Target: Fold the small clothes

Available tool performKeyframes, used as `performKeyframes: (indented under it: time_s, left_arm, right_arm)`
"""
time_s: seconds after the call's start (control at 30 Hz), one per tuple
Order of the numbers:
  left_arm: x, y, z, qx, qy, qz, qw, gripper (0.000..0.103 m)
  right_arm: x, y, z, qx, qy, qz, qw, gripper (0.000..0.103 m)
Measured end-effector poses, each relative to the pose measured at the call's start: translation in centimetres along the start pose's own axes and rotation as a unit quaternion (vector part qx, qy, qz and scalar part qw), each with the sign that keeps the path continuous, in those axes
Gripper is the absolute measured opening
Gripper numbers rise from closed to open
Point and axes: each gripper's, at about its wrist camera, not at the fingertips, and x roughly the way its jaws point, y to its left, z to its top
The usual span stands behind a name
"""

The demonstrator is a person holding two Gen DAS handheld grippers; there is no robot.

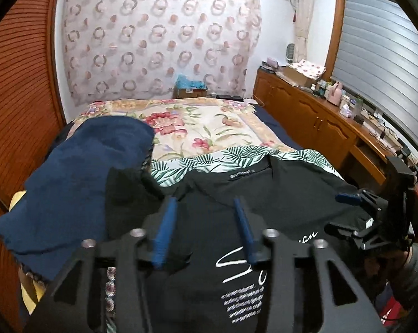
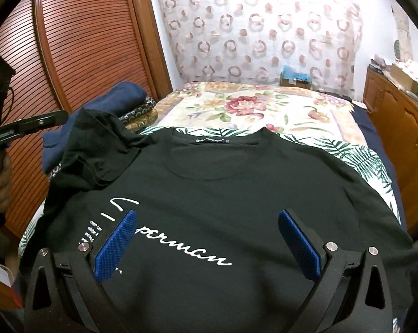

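Plainly, the right gripper (image 2: 206, 241) has its jaws spread wide, blue pads (image 2: 117, 245) apart over the chest of the black tee (image 2: 225, 183), grasping nothing. The white script print (image 2: 181, 247) runs between the pads. The left gripper (image 1: 206, 227) is released too, its narrower gap hovering above the same tee near the left sleeve (image 2: 89, 152), which is folded in over the shoulder. In the left wrist view the right gripper shows at the far right edge, over the tee's other side.

The tee lies face up, spread across the near end of the bed (image 2: 264, 102), collar (image 2: 217, 140) pointing toward the far wall. Under it is a leaf-print cloth (image 1: 236, 158), and beyond that a floral cover. Just beside the folded sleeve sits a stack of clothes, a navy piece (image 1: 78, 172) on top. A slatted wooden wardrobe (image 2: 92, 41) stands along that side. A patterned curtain (image 1: 159, 36) hangs behind the bed, and a wooden cabinet (image 1: 306, 111) loaded with small items runs along the opposite side.
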Motion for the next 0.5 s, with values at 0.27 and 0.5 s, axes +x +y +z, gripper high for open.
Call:
performKeyframes:
  time_s: [0.27,0.5]
  left_arm:
    - [-1.0,3.1,-3.8,-0.039,0.014,0.044,0.9982,0.078]
    - [-0.7,3.1,-6.3,-0.033,0.027,0.055,0.9976,0.056]
  right_arm:
    - [1.4,2.4,0.9,-0.017,0.0,0.037,0.999,0.102]
    - [2.8,4.0,1.2,-0.036,0.006,0.055,0.998,0.102]
